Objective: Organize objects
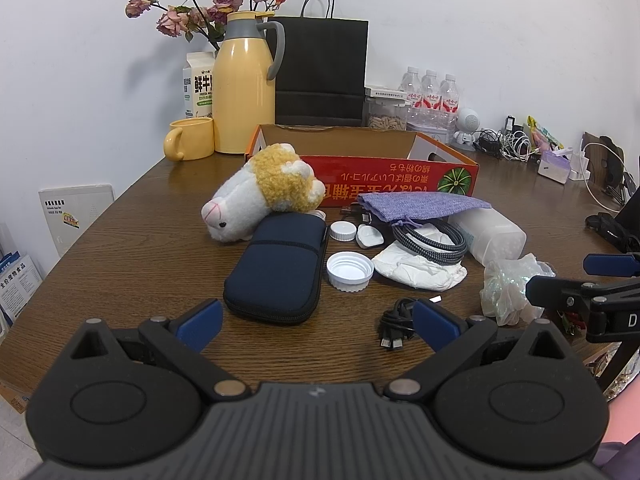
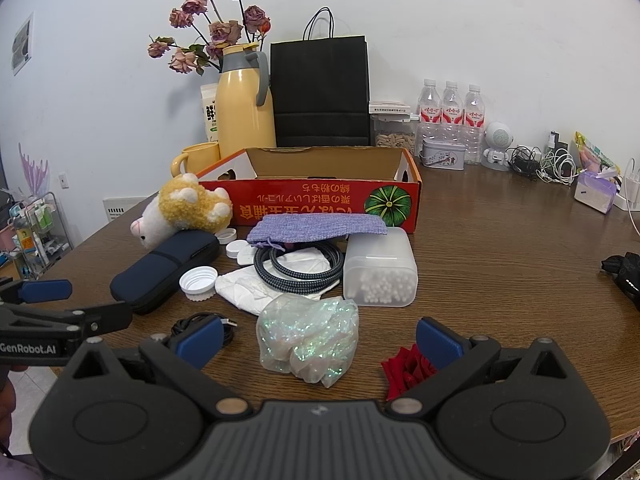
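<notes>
Both grippers, left [image 1: 318,326] and right [image 2: 320,340], spread wide and holding nothing, poised over clutter before the red box [image 2: 316,204] on the table [image 2: 500,248].

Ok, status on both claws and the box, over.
Left claw open, empty. Right claw open, facing glitter bag. Red box open; clutter unsorted on table.

even, soft indoor light, fairly bright; faint shadows on the white wall [image 1: 480,20] behind the dried roses [image 1: 208,4]. mild sheen on the wooden table [image 2: 500,260]. strong fisheye bending and dark corners; near edges slightly soft.
</notes>
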Available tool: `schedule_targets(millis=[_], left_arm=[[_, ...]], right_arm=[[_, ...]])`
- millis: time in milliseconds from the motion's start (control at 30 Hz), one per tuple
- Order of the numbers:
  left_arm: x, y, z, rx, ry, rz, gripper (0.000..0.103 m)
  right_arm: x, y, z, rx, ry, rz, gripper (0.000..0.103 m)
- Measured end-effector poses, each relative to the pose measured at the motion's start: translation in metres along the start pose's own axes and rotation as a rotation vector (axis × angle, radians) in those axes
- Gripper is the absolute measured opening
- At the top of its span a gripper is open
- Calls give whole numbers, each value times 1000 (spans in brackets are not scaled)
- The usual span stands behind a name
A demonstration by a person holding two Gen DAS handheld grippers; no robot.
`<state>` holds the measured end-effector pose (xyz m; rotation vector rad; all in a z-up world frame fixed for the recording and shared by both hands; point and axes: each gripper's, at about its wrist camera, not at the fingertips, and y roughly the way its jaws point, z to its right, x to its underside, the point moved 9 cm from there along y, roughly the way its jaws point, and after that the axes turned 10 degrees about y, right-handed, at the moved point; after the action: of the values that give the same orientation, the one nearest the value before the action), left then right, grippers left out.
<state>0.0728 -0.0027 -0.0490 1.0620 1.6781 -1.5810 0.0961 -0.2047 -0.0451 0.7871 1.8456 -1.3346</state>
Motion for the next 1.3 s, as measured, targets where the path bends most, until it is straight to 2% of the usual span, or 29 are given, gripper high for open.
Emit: schedule_targets(millis=[733, 833, 1067, 1133, 1167, 1300], left_arm=[[-1, 3, -1, 3, -1, 0, 103], [-3, 12, -4, -5, -1, -4, 103], [-10, 38, -10, -27, 5, -25, 103], [-12, 46, -12, -35, 11, -32, 103], [-12, 50, -14, -40, 13, -37, 103], [-15, 68, -23, -57, 6, -58, 103]], right_arm=[[-1, 0, 1, -1, -7, 5, 103], [0, 4, -1, -22, -34, -2, 100], [8, 32, -11, -73, -105, -63, 74], [8, 41, -9, -69, -104, -80, 59], [8, 45, -8, -73, -99, -89, 47], [3, 49, -4, -107, -63, -72, 38]])
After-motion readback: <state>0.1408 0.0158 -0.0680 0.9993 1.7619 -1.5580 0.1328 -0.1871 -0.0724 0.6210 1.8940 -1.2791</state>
